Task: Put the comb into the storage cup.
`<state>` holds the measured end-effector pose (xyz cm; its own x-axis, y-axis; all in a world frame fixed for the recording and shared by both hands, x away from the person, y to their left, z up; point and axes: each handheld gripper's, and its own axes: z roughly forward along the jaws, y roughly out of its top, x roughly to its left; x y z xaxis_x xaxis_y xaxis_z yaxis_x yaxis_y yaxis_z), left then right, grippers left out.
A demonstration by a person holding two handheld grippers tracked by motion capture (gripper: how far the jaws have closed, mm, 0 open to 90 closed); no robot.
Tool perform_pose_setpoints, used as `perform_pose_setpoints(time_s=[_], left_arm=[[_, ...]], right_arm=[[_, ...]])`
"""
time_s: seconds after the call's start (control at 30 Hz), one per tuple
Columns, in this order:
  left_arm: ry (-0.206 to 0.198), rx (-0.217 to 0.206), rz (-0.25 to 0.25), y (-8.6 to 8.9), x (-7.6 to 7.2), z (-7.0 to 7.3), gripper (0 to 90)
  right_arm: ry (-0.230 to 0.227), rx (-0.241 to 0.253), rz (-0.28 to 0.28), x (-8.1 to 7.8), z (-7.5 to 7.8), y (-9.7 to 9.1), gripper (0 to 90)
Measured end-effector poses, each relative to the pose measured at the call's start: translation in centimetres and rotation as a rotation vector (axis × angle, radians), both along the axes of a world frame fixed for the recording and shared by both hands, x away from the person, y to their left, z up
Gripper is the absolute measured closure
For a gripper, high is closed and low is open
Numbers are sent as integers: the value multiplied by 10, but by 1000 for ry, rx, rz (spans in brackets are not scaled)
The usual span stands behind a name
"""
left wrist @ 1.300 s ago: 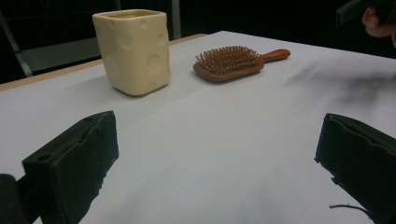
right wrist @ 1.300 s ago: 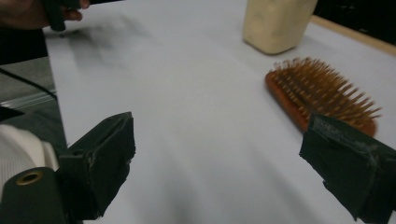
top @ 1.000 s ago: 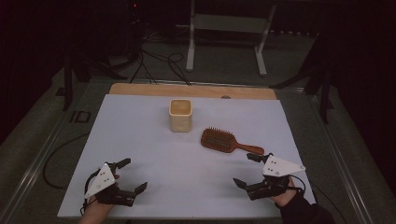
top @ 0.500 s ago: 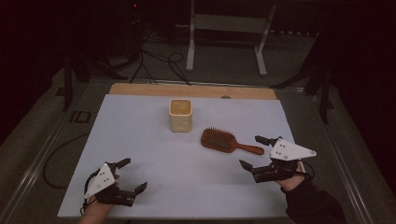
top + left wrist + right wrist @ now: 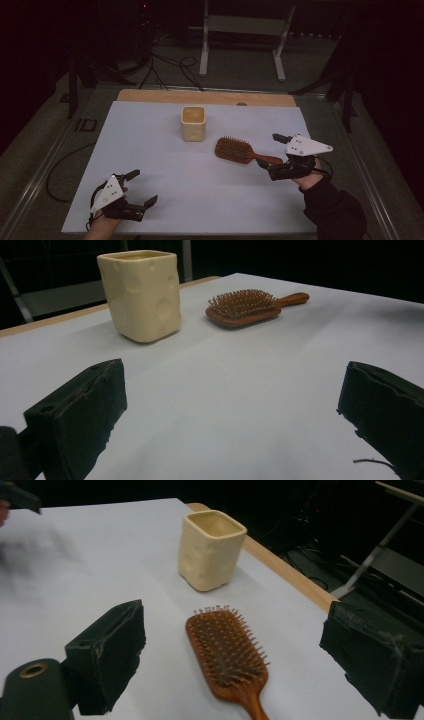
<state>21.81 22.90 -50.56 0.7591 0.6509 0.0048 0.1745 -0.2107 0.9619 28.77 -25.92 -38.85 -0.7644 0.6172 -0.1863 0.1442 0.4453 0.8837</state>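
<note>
Hovering with jaws spread wide over the handle end of the wooden hairbrush (image 5: pixel 241 150), right gripper (image 5: pixel 276 156) gripping nothing, one jaw to either side of the handle without touching it. Lying flat on the white table cover (image 5: pixel 150 150), bristles up, oval reddish-brown head (image 5: pixel 227 650) pointing toward the cream square cup (image 5: pixel 193 123), slim handle (image 5: pixel 266 159) trailing back between the jaws. Standing upright just beyond the brush head, near but apart, dimpled walls (image 5: pixel 142 292) showing plainly in the left gripper view, mouth open and hollow in the right gripper view. Resting low at the near left corner of the cover, left gripper (image 5: pixel 140 188) likewise gaping, holding nothing, well apart from brush and cup. Differing from a second ago: having travelled forward and inward from the near right edge toward the brush handle, right gripper now straddling it; sitting just where it was, left gripper; lying unmoved, brush and cup.
</note>
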Motion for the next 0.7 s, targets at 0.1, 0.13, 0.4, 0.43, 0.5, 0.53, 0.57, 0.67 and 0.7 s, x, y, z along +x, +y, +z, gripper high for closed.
perform_pose_setpoints(time_s=[0.1,0.13,0.4,0.43,0.5,0.53,0.57,0.67,0.7], left_arm=[[-3,2,-2,0,0,0,0],[-1,2,-1,0,0,0,0],[1,7,2,0,0,0,1],[1,3,2,0,0,0,0],[2,3,2,0,0,0,0],[2,5,2,0,0,0,0],[3,5,0,0,0,0,0],[3,4,0,0,0,0,0],[2,5,0,0,0,0,0]], right_arm=[[2,-5,-12,9,-1,-1,98],[7,-10,-18,12,-2,-1,98],[23,-36,-41,35,-11,-3,99],[21,-42,-47,37,-13,-3,99],[31,-46,-54,41,-16,-4,98],[33,-45,-62,43,-17,-4,98],[36,-48,-62,45,-19,-5,99],[45,-50,-77,52,-24,-8,99],[45,-54,-79,54,-25,-9,99]])
